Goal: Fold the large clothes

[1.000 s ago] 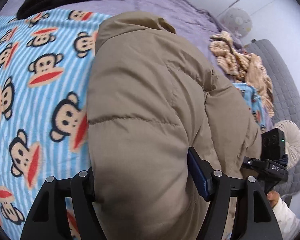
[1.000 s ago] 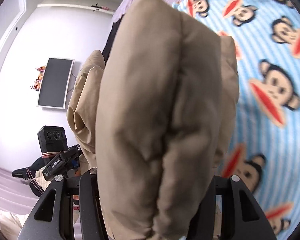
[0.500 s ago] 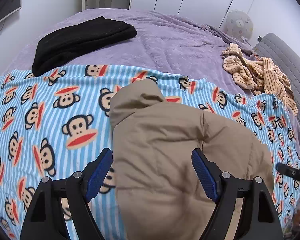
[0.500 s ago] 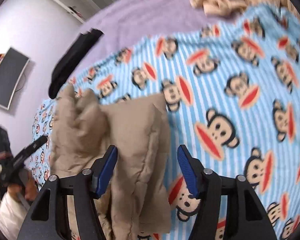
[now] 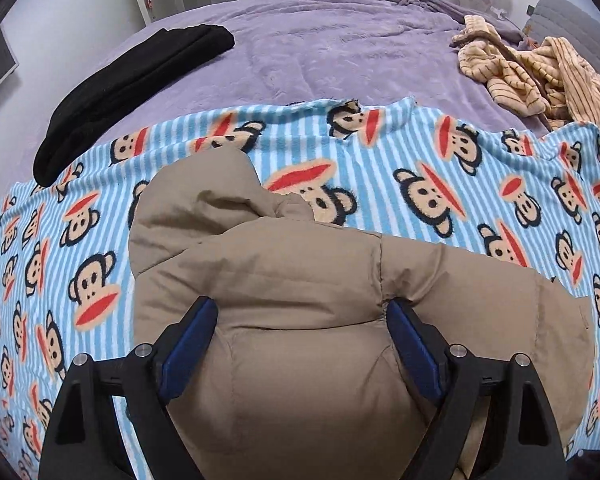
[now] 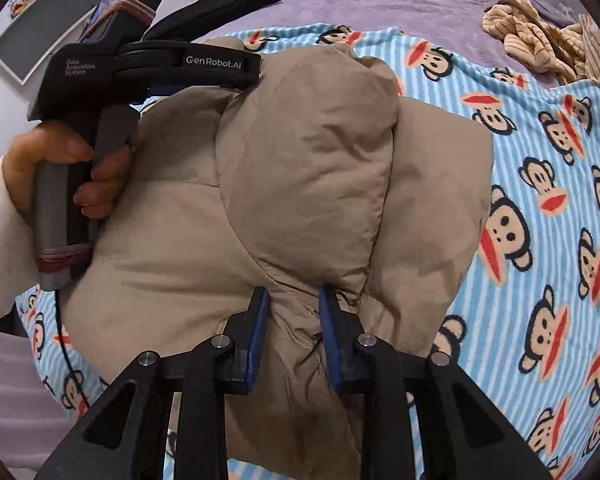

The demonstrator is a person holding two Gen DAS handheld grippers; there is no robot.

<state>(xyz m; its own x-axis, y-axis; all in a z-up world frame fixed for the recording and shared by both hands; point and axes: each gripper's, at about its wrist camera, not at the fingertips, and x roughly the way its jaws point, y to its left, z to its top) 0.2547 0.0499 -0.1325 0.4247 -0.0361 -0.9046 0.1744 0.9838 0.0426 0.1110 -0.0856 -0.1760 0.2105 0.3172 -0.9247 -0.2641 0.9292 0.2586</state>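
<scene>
A tan puffy jacket [image 5: 300, 280] lies bunched on a blue striped monkey blanket [image 5: 420, 168]. My left gripper [image 5: 302, 320] straddles a thick bulge of it. Its jaws are wide and opening, and the blue pads [image 5: 188, 336] stand at the bulge's sides without squeezing it. In the right wrist view the jacket [image 6: 308, 168] shows a rounded hood-like lobe on top. My right gripper [image 6: 294, 312] is closing, and its pads [image 6: 260, 320] pinch a creased fold of the jacket's near edge. At the left a hand [image 6: 60, 160] holds the left gripper's black body [image 6: 160, 66], whose fingertips are hidden behind the jacket.
The blanket covers a purple bed cover [image 5: 340, 48]. A folded black garment [image 5: 140, 76] lies at the far left and a crumpled beige striped garment [image 5: 532, 72] at the far right. A dark screen [image 6: 40, 20] hangs on the wall to the left.
A second ago both grippers held the jacket close to the cameras. It then dropped onto the blanket with both jaws apart. Now the right jaws have narrowed onto a fold and the left straddles the bulge.
</scene>
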